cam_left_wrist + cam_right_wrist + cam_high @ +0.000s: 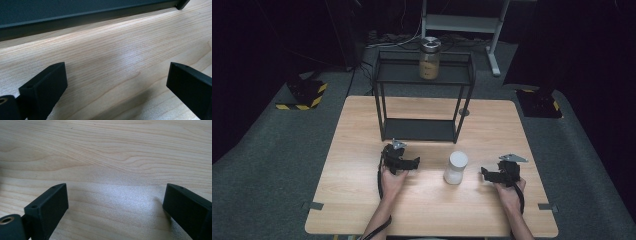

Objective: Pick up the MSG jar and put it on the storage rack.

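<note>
Hand-held grippers, left (412, 163) and right (484, 174), flank white cylinder (455, 167).

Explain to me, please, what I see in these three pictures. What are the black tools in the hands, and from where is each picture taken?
A person sits at a wooden table and holds a hand-held gripper in each hand. The high view looks down from above: the left gripper and the right gripper rest low over the table, either side of a white cylinder that stands upright. Behind is a black two-level shelf, with a glass jar on its top level. The other two pictures come from cameras riding on the grippers. Each shows its own two black jaws spread wide over bare wood, holding nothing. The left gripper view also shows the shelf's lower edge.
</note>
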Demonstrator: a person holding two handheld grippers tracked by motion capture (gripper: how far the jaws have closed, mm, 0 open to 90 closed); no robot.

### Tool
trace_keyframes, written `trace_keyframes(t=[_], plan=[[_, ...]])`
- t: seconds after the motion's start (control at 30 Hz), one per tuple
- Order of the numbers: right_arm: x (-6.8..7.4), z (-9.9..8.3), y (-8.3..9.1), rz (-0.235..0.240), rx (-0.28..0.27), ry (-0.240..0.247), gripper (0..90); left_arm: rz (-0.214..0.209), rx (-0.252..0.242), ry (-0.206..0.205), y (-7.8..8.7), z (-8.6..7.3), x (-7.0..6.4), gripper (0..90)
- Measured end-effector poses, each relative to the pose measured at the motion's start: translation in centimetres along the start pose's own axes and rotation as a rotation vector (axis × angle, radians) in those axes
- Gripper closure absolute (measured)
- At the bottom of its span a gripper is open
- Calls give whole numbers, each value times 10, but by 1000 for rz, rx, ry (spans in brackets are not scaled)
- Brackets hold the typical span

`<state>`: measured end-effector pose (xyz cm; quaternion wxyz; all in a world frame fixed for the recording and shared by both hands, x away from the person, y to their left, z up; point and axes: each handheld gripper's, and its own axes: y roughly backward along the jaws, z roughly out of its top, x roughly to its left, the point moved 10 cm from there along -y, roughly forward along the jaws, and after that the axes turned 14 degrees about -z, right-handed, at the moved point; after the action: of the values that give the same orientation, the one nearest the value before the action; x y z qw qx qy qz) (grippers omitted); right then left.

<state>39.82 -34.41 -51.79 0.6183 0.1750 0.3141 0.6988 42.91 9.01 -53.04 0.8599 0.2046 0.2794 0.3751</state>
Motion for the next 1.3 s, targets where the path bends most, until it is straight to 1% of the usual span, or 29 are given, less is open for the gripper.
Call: trace_keyframes(t=[0.07,0.13,0.27,0.33,0.37,0.4,0.43,0.47,0.5,0.67,0.93,1.1,1.3], plan=[[0,-1,1,9,-3,5,52,0,0,0,0,0,0,33],[-1,-2,2,27,-7,-1,51,-2,-1,2,0,0,0,34],[-1,-4,7,55,-14,9,51,-4,-5,6,0,0,1,34],[1,-5,9,69,-22,17,54,-5,-7,8,1,0,1,36],[1,-6,10,81,-33,33,54,-4,-7,7,1,0,1,36],[1,-6,10,81,-33,33,54,-4,-7,7,1,0,1,38],[3,-6,12,88,-26,32,56,-3,-7,7,1,0,1,38],[4,-7,12,95,-27,42,57,-2,-6,6,1,0,1,38],[6,-7,13,106,-35,55,59,-1,-5,5,0,0,0,38],[14,-9,19,153,-58,79,65,-1,-5,5,0,0,0,38],[24,-10,32,224,-93,144,74,0,-5,5,0,0,0,40],[31,-9,40,276,-106,165,77,1,-5,4,0,0,0,41],[40,-5,47,316,-127,199,78,2,-5,4,0,0,0,41]])
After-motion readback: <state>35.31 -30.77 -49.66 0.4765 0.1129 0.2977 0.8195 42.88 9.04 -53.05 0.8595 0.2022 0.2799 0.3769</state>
